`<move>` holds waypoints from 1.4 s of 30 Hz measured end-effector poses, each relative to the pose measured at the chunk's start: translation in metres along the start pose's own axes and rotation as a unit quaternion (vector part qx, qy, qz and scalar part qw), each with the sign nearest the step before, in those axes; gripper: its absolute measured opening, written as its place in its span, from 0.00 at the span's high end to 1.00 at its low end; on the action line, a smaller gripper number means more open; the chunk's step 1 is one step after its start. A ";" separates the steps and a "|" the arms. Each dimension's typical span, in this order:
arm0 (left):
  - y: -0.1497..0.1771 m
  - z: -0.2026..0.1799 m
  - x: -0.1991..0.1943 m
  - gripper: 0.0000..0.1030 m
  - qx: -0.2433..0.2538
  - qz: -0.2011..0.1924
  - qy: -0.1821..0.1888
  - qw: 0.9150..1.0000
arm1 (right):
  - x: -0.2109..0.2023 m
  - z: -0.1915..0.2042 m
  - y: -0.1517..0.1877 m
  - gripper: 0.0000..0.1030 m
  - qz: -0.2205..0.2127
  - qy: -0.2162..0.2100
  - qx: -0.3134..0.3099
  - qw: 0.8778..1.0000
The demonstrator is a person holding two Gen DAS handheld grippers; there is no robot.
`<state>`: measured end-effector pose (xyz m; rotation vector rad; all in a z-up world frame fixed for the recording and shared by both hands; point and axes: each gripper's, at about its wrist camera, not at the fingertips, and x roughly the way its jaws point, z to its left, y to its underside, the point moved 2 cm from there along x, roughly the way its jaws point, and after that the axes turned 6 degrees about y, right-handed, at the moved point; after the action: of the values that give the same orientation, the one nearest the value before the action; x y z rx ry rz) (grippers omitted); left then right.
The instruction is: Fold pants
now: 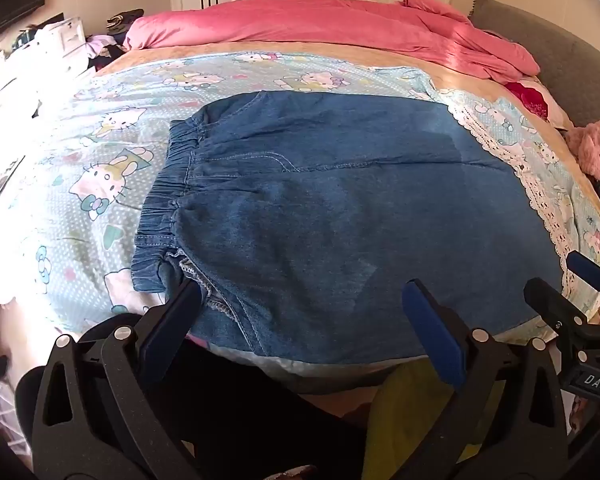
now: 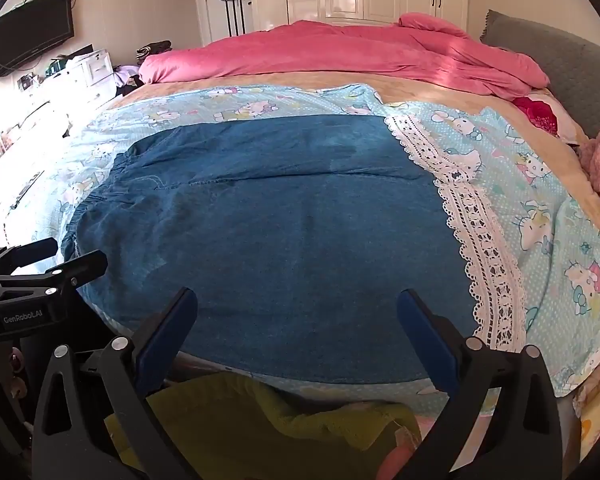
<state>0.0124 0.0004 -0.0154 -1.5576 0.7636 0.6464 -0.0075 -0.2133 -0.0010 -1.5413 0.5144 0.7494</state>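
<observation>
- Denim pants point(image 1: 320, 208) lie flat on the bed's cartoon-print sheet point(image 1: 100, 152), waistband toward the left.
- Left gripper point(image 1: 304, 320) and right gripper point(image 2: 296, 316) hover released at the near edge.
- Judged next: pinch that edge and fold across.

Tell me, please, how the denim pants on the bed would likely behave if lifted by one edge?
The denim pants look soft and creased, so they would probably drape limply. The gathered elastic waistband likely bunches further. The patterned sheet beneath seems loose, so pushing may drag it.
</observation>
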 end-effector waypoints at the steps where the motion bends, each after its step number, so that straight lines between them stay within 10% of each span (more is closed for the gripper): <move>1: 0.000 0.000 0.000 0.08 0.000 0.000 0.000 1.000 | 0.000 0.000 0.000 0.04 0.002 0.002 0.001 1.000; 42: -0.003 0.003 -0.009 0.08 0.001 -0.012 -0.011 1.000 | 0.003 0.007 0.003 0.04 0.015 -0.003 -0.005 1.000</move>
<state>0.0096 0.0045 -0.0068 -1.5542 0.7277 0.6434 -0.0092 -0.2061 -0.0056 -1.5439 0.5305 0.7808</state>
